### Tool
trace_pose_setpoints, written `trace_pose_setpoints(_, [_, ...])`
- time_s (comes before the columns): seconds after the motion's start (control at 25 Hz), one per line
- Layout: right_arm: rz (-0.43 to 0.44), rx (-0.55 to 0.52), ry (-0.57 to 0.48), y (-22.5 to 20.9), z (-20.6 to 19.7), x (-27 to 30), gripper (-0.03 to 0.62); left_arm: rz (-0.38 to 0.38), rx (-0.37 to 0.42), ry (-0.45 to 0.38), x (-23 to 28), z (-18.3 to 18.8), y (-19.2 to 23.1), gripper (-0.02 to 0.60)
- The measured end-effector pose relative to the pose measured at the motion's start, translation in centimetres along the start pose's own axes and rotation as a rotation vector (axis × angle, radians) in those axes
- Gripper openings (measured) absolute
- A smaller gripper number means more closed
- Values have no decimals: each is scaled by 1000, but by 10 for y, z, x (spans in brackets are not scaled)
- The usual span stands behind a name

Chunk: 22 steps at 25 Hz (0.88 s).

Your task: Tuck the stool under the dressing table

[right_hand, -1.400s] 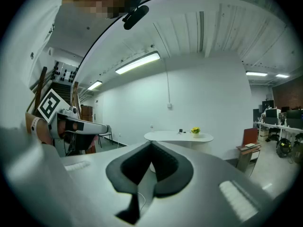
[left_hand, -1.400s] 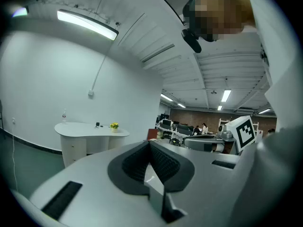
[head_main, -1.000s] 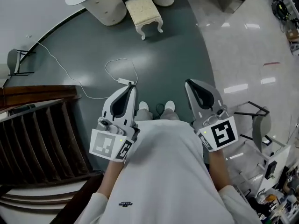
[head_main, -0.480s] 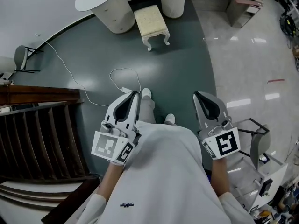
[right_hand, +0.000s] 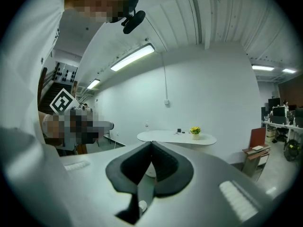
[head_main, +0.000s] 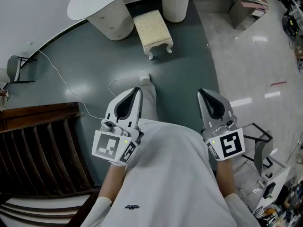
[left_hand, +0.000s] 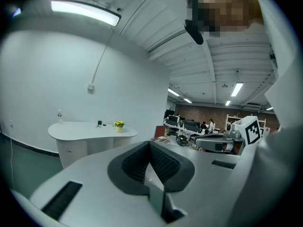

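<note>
The stool (head_main: 153, 30), cream cushion on white curved legs, stands on the dark green floor just in front of the white dressing table (head_main: 92, 1), between the table's two round pedestals. My left gripper (head_main: 138, 90) and right gripper (head_main: 200, 92) are held level at waist height, far short of the stool, both shut with nothing in them. In the left gripper view the gripper (left_hand: 150, 144) points past the table top (left_hand: 90, 130). From the right gripper (right_hand: 151, 144) the table top (right_hand: 176, 137) shows ahead, with a small yellow flower pot (right_hand: 195, 131) on it.
A white cable (head_main: 116, 83) loops across the floor by the person's leading foot (head_main: 144, 75). A dark wooden stair rail (head_main: 42, 145) is at the left, a folding chair (head_main: 13, 69) beyond it. A low cabinet (head_main: 247, 4) stands at the far right on glossy pale floor.
The person has stepped forward: one foot now reaches the cable loop, both grippers have travelled with the body, and the stool and table sit nearer. Both stay shut.
</note>
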State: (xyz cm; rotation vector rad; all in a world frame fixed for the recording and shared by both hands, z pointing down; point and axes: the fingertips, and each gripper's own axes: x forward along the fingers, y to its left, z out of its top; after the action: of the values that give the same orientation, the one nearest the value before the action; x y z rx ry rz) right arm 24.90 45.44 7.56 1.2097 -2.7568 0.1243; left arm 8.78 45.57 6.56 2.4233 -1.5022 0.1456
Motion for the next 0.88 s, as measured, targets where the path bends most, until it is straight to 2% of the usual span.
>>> trace_pose_setpoints(0.2, [-49,17,61,-33,5,115,11,-44,-32,36,75,24,95,9])
trace_pose_setpoints(0.48, [-49,-13,129,-66,39,262,11,-95,-83,49,157,69,215,9])
trace_pose_setpoints(0.72, [-38,-29,136,-80,64,342,11,-89,-76,25,192,100,283,9])
trace_pose_setpoints(0.88, [-27,-44,119,-83,77,374,11,-96,-89,26,204,109,306,9])
